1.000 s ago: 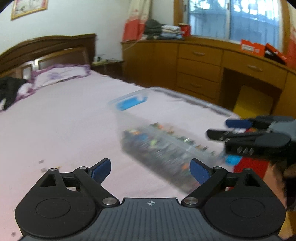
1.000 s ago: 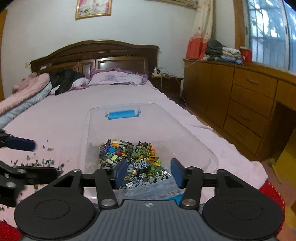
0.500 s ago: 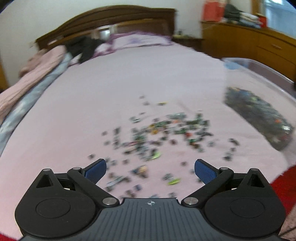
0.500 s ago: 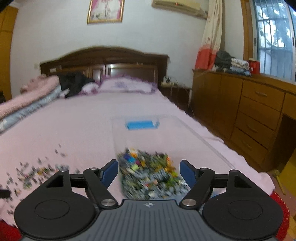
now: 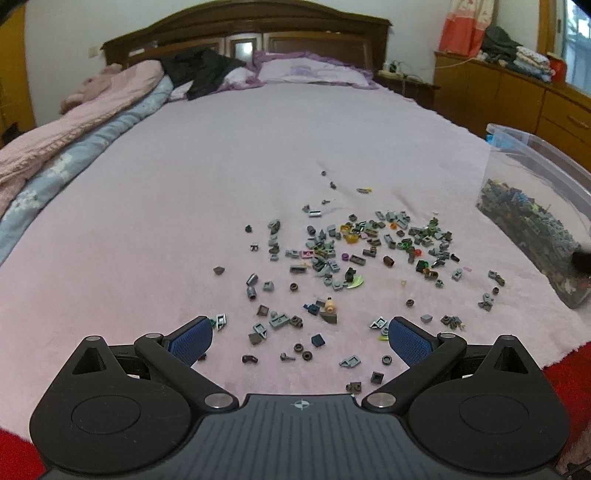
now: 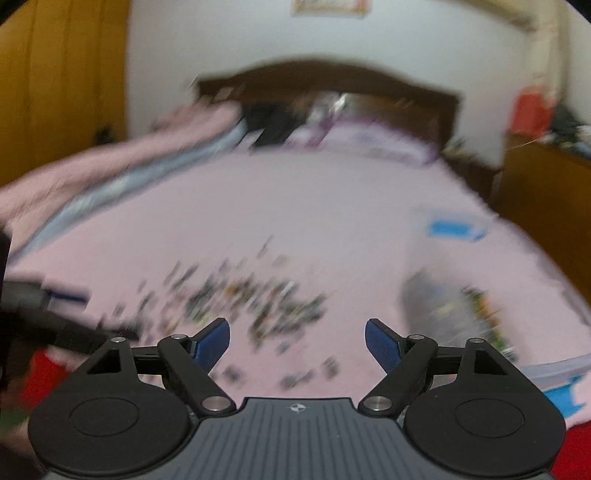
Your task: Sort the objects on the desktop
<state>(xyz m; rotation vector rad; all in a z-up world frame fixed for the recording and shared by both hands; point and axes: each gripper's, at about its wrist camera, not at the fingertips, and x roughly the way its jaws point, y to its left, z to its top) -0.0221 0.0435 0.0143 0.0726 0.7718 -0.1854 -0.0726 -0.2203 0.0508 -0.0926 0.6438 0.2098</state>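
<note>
Left gripper [image 5: 301,338] hangs over the near edge of the scattered toy brick pieces [image 5: 354,258], jaws spread wide, blue pads [image 5: 190,339] well apart, nothing pinched; a few small grey bits lie on the sheet in the gap between them but neither pad touches any. Pieces are strewn loose over the pink bedsheet [image 5: 221,166], mostly grey, some yellow, green, orange, purple; densest clump sits just beyond the gripper and toward the bin, stragglers trail away toward the headboard [image 5: 243,26]. Clear plastic storage bin [image 5: 546,158] stands on the sheet at the right of the scatter, near it but apart, with a heap of mixed bricks [image 5: 528,229] piled in its near end. Right gripper [image 6: 297,341] seen in its own view, heavily motion-blurred background; jaws are opening, already wide, pads [image 6: 382,343] holding nothing, only sheet and blurred pieces under the gap. In that view the scatter [image 6: 240,295] lies just beyond the gripper and to the left of it, the bin [image 6: 480,332] to the right of the scatter, its blue latch [image 6: 454,229] at the far end. The left gripper's dark fingers [image 6: 55,317] show at the left edge of the scatter there; too blurred to read more. Purple pillow [image 5: 310,70] and dark clothing [image 5: 203,70] against the headboard, folded pink and blue quilts [image 5: 74,140] along the left side of the sheet, wooden drawers [image 5: 517,96] beyond the bin.
</note>
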